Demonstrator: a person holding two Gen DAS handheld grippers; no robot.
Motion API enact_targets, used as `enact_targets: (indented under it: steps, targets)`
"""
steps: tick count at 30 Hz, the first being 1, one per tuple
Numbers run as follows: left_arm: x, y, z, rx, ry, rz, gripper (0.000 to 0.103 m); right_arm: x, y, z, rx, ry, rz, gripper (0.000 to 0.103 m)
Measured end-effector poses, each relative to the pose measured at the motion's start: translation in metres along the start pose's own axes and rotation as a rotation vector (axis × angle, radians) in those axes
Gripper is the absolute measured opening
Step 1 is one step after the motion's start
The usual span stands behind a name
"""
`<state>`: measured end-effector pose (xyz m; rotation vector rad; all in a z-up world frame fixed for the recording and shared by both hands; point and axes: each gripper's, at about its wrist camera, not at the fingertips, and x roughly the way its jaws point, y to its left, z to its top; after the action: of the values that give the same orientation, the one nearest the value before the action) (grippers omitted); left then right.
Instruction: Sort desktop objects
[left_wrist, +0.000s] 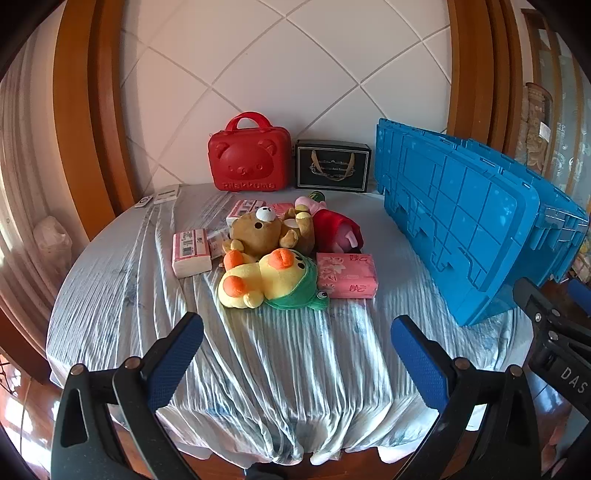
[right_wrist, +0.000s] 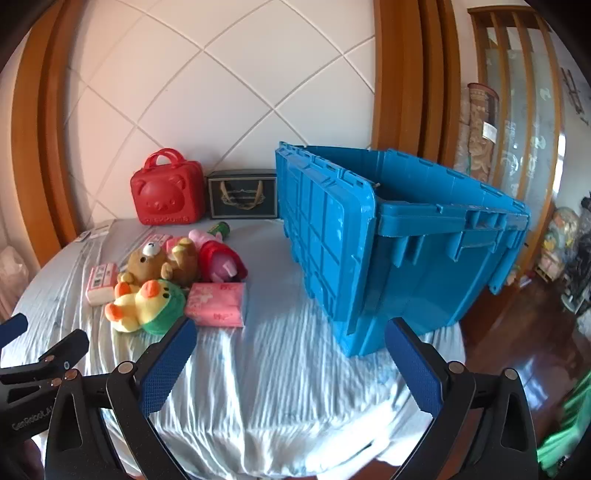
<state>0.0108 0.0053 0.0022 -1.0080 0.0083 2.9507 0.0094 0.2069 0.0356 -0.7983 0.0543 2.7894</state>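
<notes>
A: From the left wrist view we see our left tongs (left_wrist: 297, 354) spread wide with nothing between the blue pads, hanging over the near part of the desk (left_wrist: 122, 295), which is covered in a wrinkled pale blue cloth.

B: And the things to sort? We find them heaped mid-desk: a brown bear plush (left_wrist: 258, 232), a yellow duck plush (left_wrist: 266, 278) in a green frog hood lying in front of it, and a red and pink plush (left_wrist: 338, 230) to their right.

A: We also count a pink tissue pack (left_wrist: 347, 275) just beside the duck and a white tissue pack (left_wrist: 190, 253) to the bear's left. At the back, against the tiled wall, stand a red bear-face case (left_wrist: 249, 157) and a black gift box (left_wrist: 332, 165).

B: The blue crate (left_wrist: 461, 218) fills the right side, its lid hanging down toward the toys.

A: In the right wrist view our right tongs (right_wrist: 290, 360) are likewise wide and empty above the cloth. The crate (right_wrist: 436, 280) stands right ahead, its top open.

B: The plush pile sits to the left here, well apart from the pads. At the left edge we glimpse part of the left tongs (right_wrist: 55, 350).
</notes>
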Motion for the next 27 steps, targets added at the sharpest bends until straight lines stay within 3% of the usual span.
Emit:
enact_targets:
  steps: [27]
  targets:
    - [-0.0048, 0.0095, -0.0045, 0.011, -0.011, -0.001, 0.103, 0.0003, 0.0040, 0.0001, 0.006, 0.010, 0.008, 0.103]
